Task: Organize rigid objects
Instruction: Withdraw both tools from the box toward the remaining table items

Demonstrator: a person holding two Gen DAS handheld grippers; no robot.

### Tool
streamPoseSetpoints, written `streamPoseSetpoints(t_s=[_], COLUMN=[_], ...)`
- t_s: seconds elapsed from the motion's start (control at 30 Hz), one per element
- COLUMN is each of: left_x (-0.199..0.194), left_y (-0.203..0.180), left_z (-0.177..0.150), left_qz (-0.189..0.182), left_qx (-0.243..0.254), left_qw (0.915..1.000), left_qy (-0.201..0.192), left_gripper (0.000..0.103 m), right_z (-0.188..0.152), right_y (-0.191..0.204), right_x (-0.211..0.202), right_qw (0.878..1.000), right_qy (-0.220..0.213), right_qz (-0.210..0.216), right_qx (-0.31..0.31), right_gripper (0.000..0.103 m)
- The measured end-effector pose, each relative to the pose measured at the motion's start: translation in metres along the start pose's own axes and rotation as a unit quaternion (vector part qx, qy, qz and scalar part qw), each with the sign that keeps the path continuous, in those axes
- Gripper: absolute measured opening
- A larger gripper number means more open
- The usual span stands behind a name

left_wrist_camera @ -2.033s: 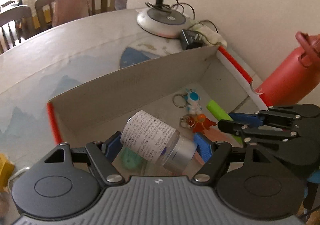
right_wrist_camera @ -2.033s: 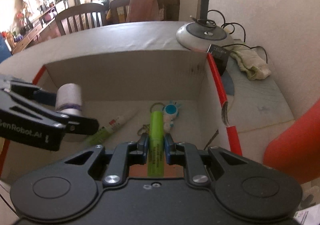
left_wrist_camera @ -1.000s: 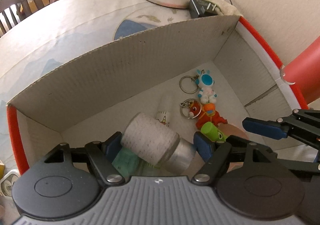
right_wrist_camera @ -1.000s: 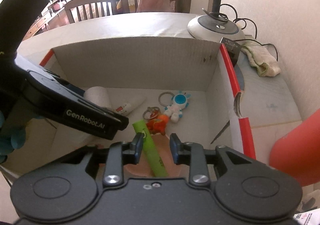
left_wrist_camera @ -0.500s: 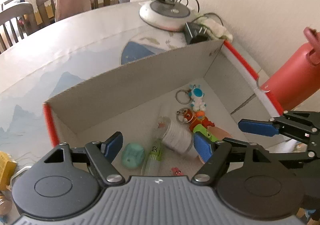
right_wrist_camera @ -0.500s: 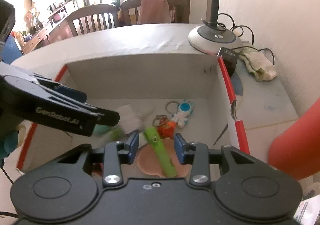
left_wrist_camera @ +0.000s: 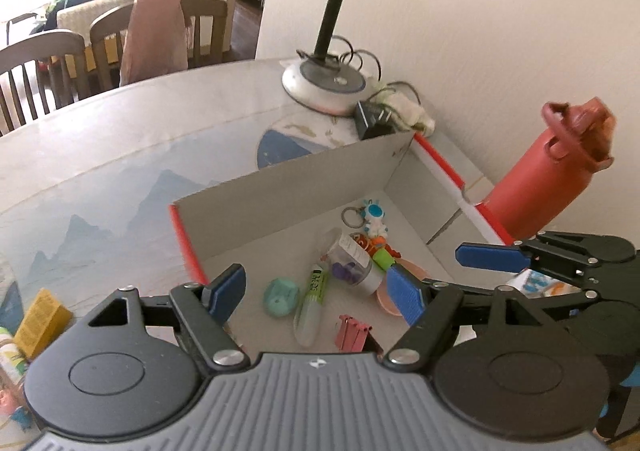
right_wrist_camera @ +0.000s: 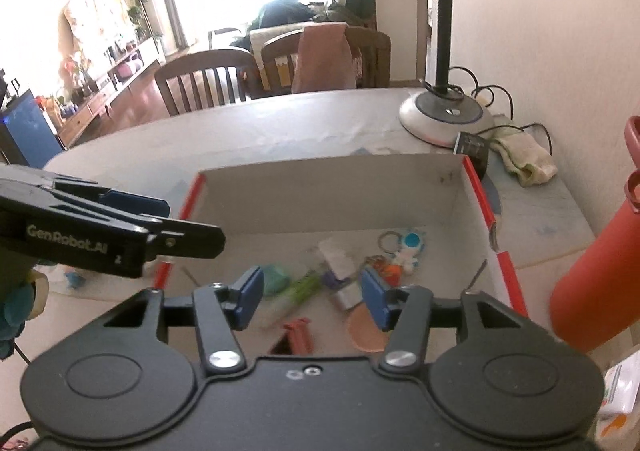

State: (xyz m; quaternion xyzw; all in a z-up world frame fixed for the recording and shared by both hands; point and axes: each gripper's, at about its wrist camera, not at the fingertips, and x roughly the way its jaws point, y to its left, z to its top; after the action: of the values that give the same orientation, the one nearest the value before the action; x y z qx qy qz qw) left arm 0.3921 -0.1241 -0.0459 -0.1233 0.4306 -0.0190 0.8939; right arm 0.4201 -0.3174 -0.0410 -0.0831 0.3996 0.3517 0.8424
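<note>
Cardboard box sits below and ahead of both sets of jaws. Left gripper is spread wide and empty; right gripper has just been opening, nothing between its jaws. Beyond their tips, inside the box, lie the labelled jar, glue tube and green marker. Risk, I judge: the red bottle, just beside the box and the right jaws, could be knocked over.

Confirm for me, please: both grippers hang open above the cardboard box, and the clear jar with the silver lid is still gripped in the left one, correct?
Not quite. The left gripper holds nothing; the left wrist view shows the clear jar lying inside the cardboard box. The right gripper, whose jaws have just been opening, is empty too.
</note>
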Motion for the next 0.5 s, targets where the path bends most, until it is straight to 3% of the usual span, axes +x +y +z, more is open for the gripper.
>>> streamPoseSetpoints(t_s=[0.37, 0.5], left_x=[-0.082, -0.104], left_y=[0.032, 0.051], left_z=[-0.035, -0.051], left_qz=[0.001, 0.003], left_qx=[0.003, -0.009], left_qw=[0.9988, 0.9982], left_qy=[-0.049, -0.059], left_gripper=[0.078, 0.084], right_z=[-0.006, -0.010], right_y=[0.060, 0.085], right_x=[-0.026, -0.029], right_qw=[0.999, 0.999], right_qy=[-0.033, -0.037], right_qz=[0.020, 0.031], right_qx=[0.009, 0.006], right_gripper=[0.079, 0.083])
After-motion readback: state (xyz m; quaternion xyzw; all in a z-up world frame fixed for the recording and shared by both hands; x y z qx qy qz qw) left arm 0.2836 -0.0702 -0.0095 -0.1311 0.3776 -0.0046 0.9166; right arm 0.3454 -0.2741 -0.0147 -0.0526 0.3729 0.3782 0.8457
